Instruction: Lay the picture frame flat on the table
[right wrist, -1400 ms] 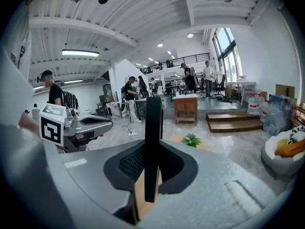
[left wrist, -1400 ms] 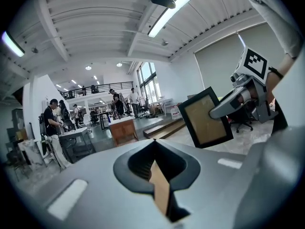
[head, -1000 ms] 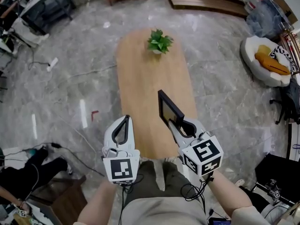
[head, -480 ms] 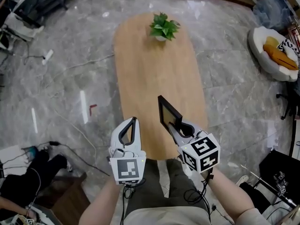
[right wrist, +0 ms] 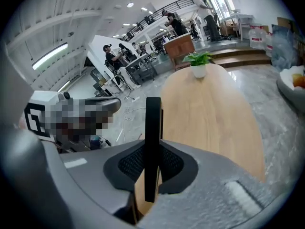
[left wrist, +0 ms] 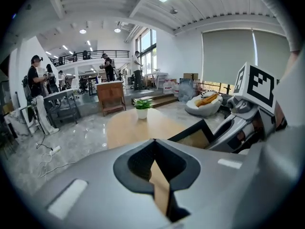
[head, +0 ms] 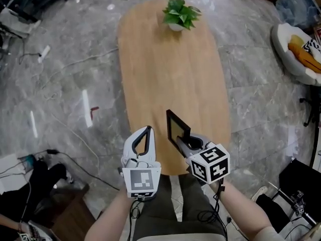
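The right claw [head: 181, 138] is clenched on the thin black rectangular picture frame [head: 176, 126], holding it on edge over the near end of the oval pale-wood bench [head: 170, 64]. The left claw [head: 143, 137] is closed, empty. It looks mid-placement to me; next the frame needs tipping over and lowering flat.

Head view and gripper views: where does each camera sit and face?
Head view: on the person's head, facing steeply down at the oval light wooden table; shows both forearms, left gripper and right gripper.
Left gripper view: on the left gripper, facing along its shut, empty jaws; right gripper shows at right.
Right gripper view: on the right gripper, facing along jaws shut on the black picture frame.
Shared: all three show the table and small green potted plant.
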`<control>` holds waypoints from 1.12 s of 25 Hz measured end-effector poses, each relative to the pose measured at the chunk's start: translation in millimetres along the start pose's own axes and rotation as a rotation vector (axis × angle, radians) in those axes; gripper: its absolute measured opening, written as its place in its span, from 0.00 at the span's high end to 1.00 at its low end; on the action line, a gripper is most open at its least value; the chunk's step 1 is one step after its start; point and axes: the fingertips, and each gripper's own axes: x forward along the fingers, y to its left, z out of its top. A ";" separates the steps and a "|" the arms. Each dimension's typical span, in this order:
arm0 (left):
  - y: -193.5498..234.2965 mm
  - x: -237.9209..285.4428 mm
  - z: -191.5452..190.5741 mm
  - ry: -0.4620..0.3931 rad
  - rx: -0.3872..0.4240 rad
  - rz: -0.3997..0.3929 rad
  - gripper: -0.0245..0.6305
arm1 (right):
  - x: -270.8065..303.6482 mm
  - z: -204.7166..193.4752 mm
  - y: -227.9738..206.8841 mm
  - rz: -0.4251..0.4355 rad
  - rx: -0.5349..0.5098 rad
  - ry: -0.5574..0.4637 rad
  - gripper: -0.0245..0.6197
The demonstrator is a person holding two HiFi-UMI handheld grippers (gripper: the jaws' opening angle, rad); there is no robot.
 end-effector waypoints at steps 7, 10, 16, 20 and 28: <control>-12.2 22.0 -52.0 0.069 -0.014 -0.048 0.93 | 37.8 -38.2 -12.5 0.030 0.089 0.059 0.89; -16.2 27.4 -70.4 0.093 -0.024 -0.061 0.93 | 50.6 -50.9 -17.9 0.028 0.093 0.082 0.89; -26.3 37.5 -97.3 0.128 -0.041 -0.078 0.93 | 61.1 -61.9 -27.8 0.056 0.147 0.088 0.89; -29.5 45.3 -107.2 0.138 -0.051 -0.080 0.93 | 66.9 -62.9 -43.8 0.046 0.169 0.088 0.87; -30.3 58.5 -127.6 0.172 -0.060 -0.085 0.93 | 79.5 -67.7 -79.3 -0.036 0.159 0.067 0.80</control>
